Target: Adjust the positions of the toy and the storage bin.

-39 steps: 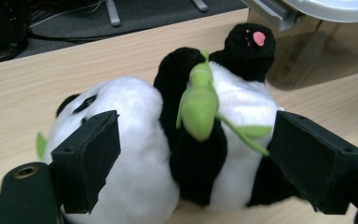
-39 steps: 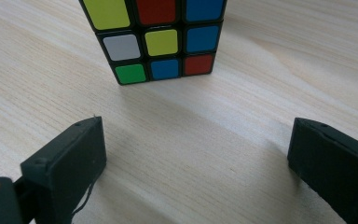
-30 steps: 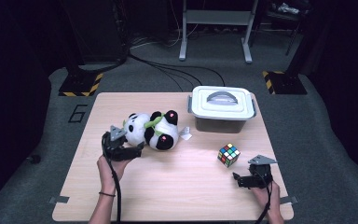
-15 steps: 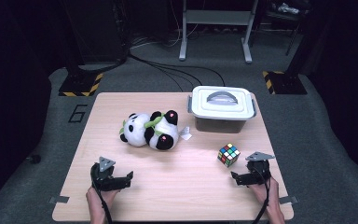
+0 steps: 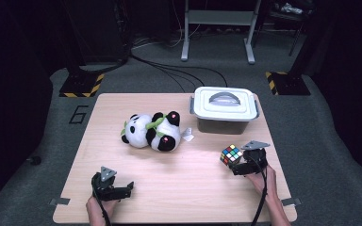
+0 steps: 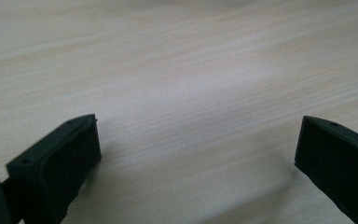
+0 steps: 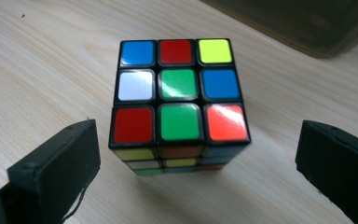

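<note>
A scrambled puzzle cube (image 5: 231, 154) (image 7: 179, 100) stands on the wooden table (image 5: 188, 188) at the right. My right gripper (image 5: 238, 165) (image 7: 198, 149) is open just behind it, one jaw on each side of the cube and neither touching it. A black-and-white panda plush (image 5: 151, 132) lies on its side mid-table. Near the front left edge my left gripper (image 5: 128, 188) (image 6: 198, 154) is open low over bare wood; its jaws have just been opening and nothing is between them.
A grey plastic box with a white handled lid (image 5: 224, 108) stands at the back right, just beyond the cube. A small white tag (image 5: 187, 136) lies beside the panda. Dark floor with cables and a metal stand surrounds the table.
My left gripper pulled back from the panda to the front left edge and sank toward the table. My right gripper moved forward and up to the cube.
</note>
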A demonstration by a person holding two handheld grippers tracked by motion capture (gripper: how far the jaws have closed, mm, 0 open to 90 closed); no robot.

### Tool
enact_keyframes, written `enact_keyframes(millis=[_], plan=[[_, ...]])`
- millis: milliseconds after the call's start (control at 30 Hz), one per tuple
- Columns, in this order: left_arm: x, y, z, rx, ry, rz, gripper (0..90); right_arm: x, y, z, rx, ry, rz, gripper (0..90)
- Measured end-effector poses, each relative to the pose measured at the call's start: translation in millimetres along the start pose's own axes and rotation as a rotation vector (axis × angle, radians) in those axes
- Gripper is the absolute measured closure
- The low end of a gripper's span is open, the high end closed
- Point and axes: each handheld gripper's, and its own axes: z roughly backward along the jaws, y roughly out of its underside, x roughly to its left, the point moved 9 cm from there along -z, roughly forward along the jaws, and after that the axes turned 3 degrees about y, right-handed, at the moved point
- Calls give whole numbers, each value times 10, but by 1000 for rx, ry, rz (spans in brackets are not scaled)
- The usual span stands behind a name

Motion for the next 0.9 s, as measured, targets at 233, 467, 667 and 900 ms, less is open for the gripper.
enact_keyframes(millis=[233,467,667,900], plan=[[-10,4,-14,18,-13,-22,0,34,-54,-179,20,-26,-32,68],[-31,3,-18,15,-4,-18,0,55,-49,-248,20,-36,-25,259],[-31,-1,-21,8,-6,-18,0,75,-70,-253,8,-22,-15,329],[-27,7,-15,17,-6,-26,1,271,-170,-117,-38,-71,-8,330]])
